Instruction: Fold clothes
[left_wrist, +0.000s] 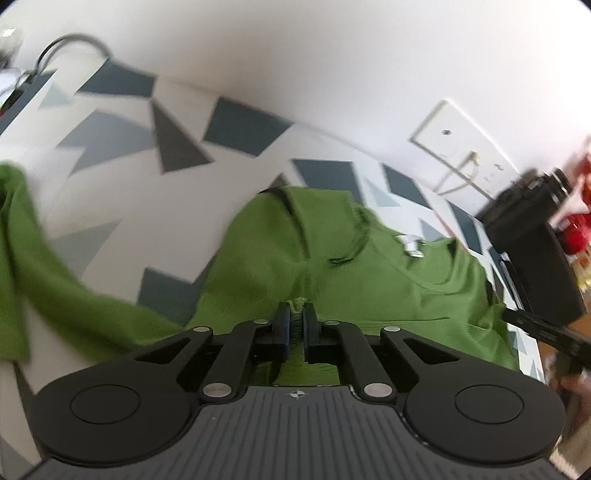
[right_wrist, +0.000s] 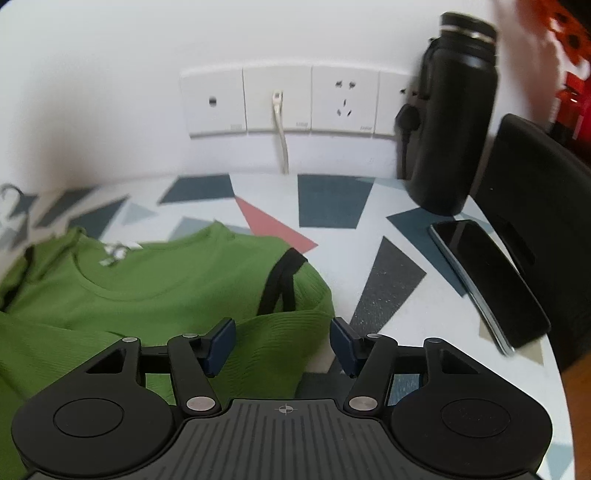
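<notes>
Green ribbed knit sweater (right_wrist: 166, 280) lay on patterned tabletop (right_wrist: 332, 199), left gripper (left_wrist: 297, 314) jaws pinched a fold of it, right gripper (right_wrist: 282, 341) jaws stood apart over its hem.

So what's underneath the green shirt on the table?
The green shirt lies on a table patterned with grey, blue and pink triangles. A black strap pokes out at its edge; whatever it joins is covered.

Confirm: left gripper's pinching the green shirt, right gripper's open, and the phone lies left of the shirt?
Not quite. The right wrist view shows the phone right of the shirt. The left gripper does pinch it; the right gripper is open.
</notes>
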